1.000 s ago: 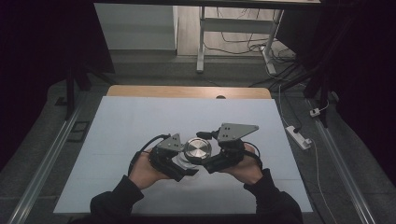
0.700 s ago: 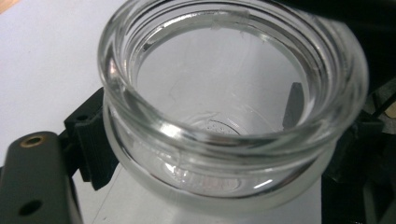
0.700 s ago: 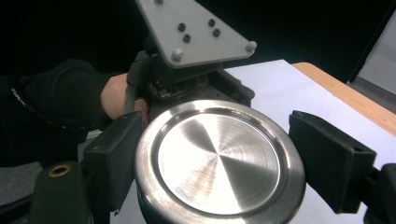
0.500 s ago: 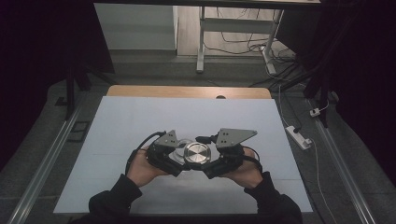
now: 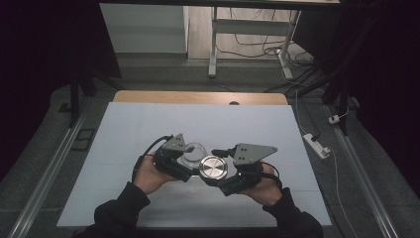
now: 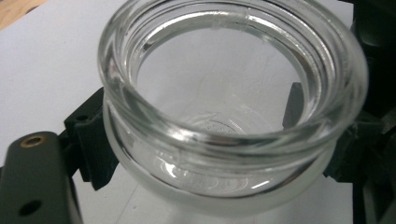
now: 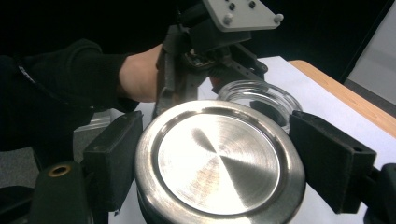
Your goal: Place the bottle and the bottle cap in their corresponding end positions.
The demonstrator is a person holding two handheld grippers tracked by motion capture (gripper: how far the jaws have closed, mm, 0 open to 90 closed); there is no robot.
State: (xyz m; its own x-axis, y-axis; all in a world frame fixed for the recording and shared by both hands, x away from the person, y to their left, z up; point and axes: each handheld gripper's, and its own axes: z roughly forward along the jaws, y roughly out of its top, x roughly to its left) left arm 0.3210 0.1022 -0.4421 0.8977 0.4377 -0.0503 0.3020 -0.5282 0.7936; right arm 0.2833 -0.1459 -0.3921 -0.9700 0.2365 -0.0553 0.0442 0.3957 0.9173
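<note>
Jaws of both grippers are found closed on their loads. On the left gripper [image 5: 185,157], the black pads are seen pressed against opposite sides of a clear glass jar [image 6: 229,107], just below its threaded neck, with the open mouth tilted toward that gripper's camera. On the right gripper [image 5: 218,173], the pads are clamped on the rim of a round brushed-metal lid [image 7: 219,163], its flat face turned upward. In the high view both items are held just above the white table [image 5: 148,129], near its middle and toward the near edge, the lid [image 5: 214,167] just right of the jar [image 5: 193,151] and partly overlapping it. The jar is judged rigid, smooth and breakable: its glass wall offers little friction, so slippage under a twisting load is considered the main risk, and a hard knock against the metal is to be avoided. The present hold below the neck bead is assessed as sound, since the bead acts as a stop. The lid is judged light and stiff, with a slick edge; a hold across its full width, as now applied, is deemed appropriate. No contents are seen in the jar.
</note>
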